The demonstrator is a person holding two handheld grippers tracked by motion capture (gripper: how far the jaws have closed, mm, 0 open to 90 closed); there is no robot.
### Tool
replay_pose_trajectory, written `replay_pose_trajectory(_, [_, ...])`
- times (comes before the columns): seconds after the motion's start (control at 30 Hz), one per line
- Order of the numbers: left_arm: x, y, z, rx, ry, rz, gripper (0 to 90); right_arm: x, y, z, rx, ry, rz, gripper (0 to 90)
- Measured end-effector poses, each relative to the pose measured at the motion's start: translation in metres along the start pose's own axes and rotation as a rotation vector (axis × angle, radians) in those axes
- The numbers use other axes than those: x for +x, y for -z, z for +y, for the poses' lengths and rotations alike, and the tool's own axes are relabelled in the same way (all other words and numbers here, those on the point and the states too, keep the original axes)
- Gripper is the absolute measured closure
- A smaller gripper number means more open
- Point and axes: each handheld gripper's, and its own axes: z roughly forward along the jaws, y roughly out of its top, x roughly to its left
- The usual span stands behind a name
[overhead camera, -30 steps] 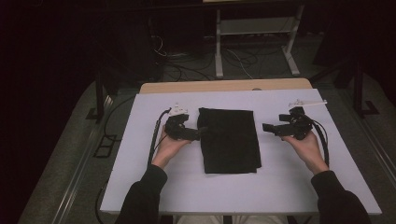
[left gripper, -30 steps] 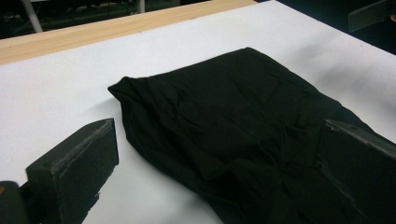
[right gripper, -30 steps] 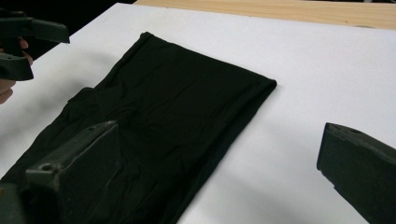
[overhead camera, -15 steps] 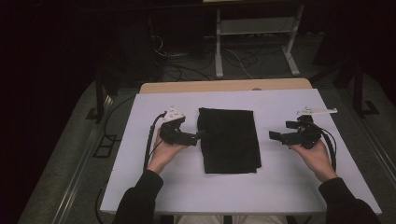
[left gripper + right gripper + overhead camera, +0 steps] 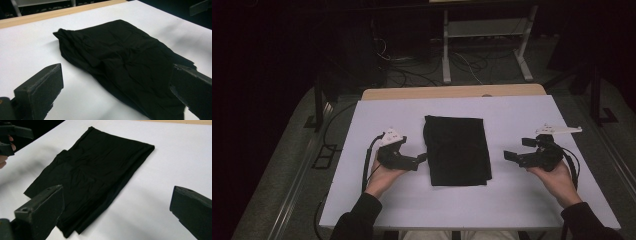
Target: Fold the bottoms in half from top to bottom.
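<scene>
Black cloth (image 5: 458, 150) lies folded, creased, rectangular.

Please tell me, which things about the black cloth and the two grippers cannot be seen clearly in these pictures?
- Black cloth: its layers and what kind of garment; too dark in the high view.
- Its near corner: cut off by the bottom edge, left gripper view.
- Left gripper, right gripper: jaw tips small and dark in the high view.

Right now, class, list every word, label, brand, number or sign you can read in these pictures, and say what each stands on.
None can be read.
The black cloth bears no print or label.
The white table is plain.
Small marks on the left hand-held gripper plate are too blurred to read.
</scene>
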Motion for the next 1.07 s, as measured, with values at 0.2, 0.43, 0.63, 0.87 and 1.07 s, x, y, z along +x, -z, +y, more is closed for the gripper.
replay_pose_trajectory(0.2, [-0.01,0.007,-0.008,0.003,-0.021,-0.026,0.0,0.013,0.0,-0.016,-0.003,0.026,0.01,0.0])
replay_pose_trajectory(0.43, [-0.019,0.018,-0.021,0.001,-0.028,-0.034,0.0,0.026,0.003,-0.032,-0.003,0.056,0.021,0.0])
replay_pose_trajectory(0.63, [-0.022,0.025,-0.032,0.014,-0.037,-0.036,0.0,0.029,0.011,-0.043,-0.009,0.063,0.023,0.0])
replay_pose_trajectory(0.87, [-0.022,0.028,-0.041,0.029,-0.039,-0.023,0.0,0.026,0.016,-0.056,0.01,0.062,0.007,0.0])
replay_pose_trajectory(1.07, [-0.02,0.029,-0.042,0.037,-0.063,-0.022,0.0,0.024,0.014,-0.055,0.005,0.06,0.017,0.0])
